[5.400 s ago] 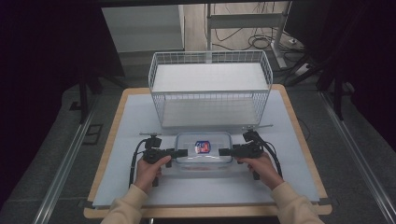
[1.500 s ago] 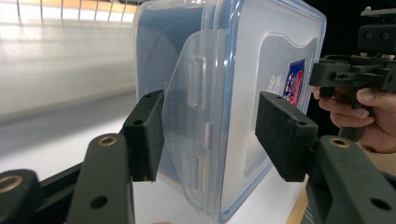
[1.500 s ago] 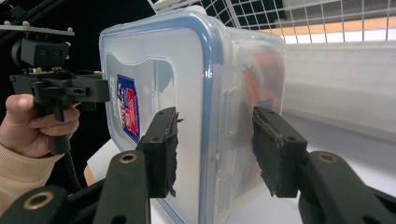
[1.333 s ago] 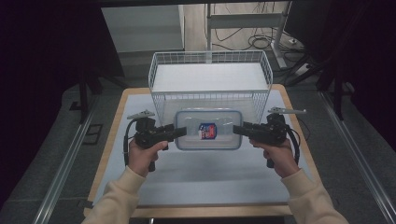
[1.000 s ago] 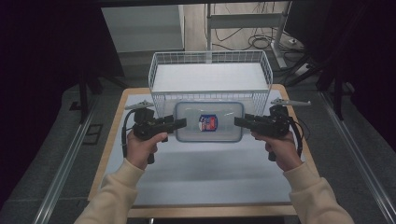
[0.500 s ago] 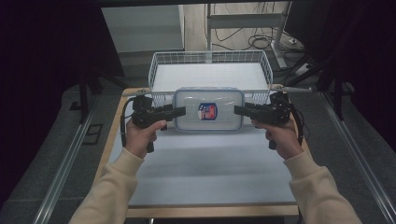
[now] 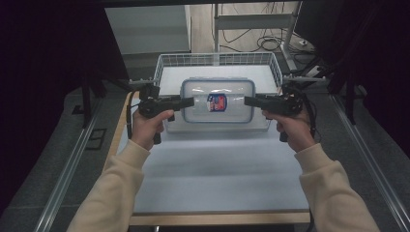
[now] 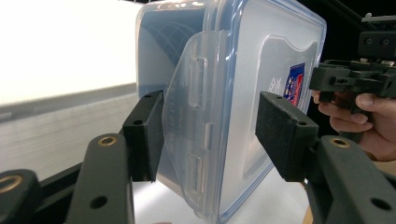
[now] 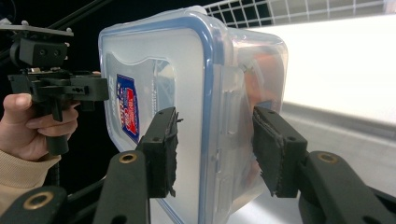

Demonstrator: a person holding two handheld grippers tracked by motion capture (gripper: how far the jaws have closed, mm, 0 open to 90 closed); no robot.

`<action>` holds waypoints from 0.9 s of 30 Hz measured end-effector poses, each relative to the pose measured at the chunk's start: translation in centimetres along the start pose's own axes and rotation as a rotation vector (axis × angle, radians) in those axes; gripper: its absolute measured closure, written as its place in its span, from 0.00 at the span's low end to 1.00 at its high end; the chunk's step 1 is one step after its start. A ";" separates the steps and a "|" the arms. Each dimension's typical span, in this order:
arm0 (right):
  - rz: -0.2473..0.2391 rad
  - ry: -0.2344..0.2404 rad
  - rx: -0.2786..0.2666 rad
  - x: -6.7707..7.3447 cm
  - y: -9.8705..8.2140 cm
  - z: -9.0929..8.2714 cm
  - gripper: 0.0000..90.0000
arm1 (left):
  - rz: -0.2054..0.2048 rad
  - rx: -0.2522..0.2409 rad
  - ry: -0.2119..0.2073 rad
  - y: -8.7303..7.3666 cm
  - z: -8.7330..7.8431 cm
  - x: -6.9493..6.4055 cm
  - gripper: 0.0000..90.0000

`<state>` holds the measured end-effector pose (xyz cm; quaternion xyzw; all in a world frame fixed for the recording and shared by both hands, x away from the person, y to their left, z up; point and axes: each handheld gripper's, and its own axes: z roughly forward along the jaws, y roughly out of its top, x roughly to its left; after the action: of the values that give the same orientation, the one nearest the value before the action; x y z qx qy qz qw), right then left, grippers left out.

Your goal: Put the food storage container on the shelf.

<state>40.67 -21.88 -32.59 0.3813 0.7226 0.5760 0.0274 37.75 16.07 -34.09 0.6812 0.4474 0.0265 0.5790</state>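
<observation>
Both ends pinched, left hand-held gripper [image 7: 189, 101] and right hand-held gripper [image 7: 249, 101] clamping the lidded plastic container [image 7: 217, 100] level in mid-air over the wire basket [image 7: 167, 60], probably so it can lower in flat without tipping.

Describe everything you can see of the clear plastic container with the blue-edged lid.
The container is a rounded rectangular box of clear plastic. Its lid has a blue seal rim, side latch flaps and a red-and-blue sticker. It is held level in the air over the white wire basket, lid up. The left gripper and right gripper each clamp one short end, top and bottom.
</observation>
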 end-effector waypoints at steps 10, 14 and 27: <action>0.013 -0.022 -0.005 -1.2 3.6 1.1 0.58 | -0.024 -0.004 -0.014 4.1 1.6 2.0 0.48; 0.032 -0.035 0.001 -2.2 5.1 2.1 0.58 | -0.047 0.000 -0.019 5.7 2.5 3.1 0.48; 0.117 -0.033 0.022 -5.2 7.4 4.2 0.57 | -0.084 0.040 -0.017 7.8 4.4 5.6 0.48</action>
<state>50.17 -21.20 -29.77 0.4324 0.7047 0.5625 0.0014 48.04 16.80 -31.90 0.6735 0.4712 -0.0125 0.5694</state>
